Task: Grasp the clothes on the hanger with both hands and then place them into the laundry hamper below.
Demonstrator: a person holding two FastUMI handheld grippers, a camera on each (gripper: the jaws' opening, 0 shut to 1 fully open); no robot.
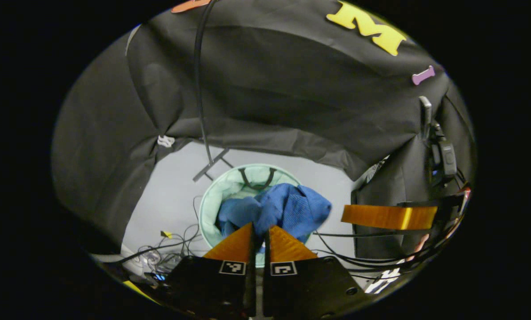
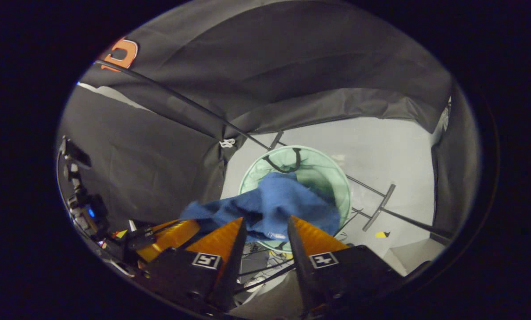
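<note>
A blue garment (image 1: 287,206) hangs bunched over the mouth of a round mint-green mesh hamper (image 1: 229,182) on the grey floor. My left gripper (image 1: 261,226) is shut on a fold of it, with blue cloth showing in the thin slit between the tips. In the right gripper view the garment (image 2: 278,200) drapes over the hamper (image 2: 332,173) just beyond my right gripper (image 2: 265,220), which is open with a wide gap. One corner of the cloth stretches left to the left gripper (image 2: 172,235). A finger of the right gripper (image 1: 389,217) shows apart from the cloth's right edge.
A thin black stand pole (image 1: 199,89) rises behind the hamper, its crossed base (image 1: 209,165) on the floor. Another foot bar (image 2: 378,206) lies right of the hamper. Loose cables (image 1: 167,249) trail on the floor at the left. A black device (image 1: 438,155) hangs on the cloth wall.
</note>
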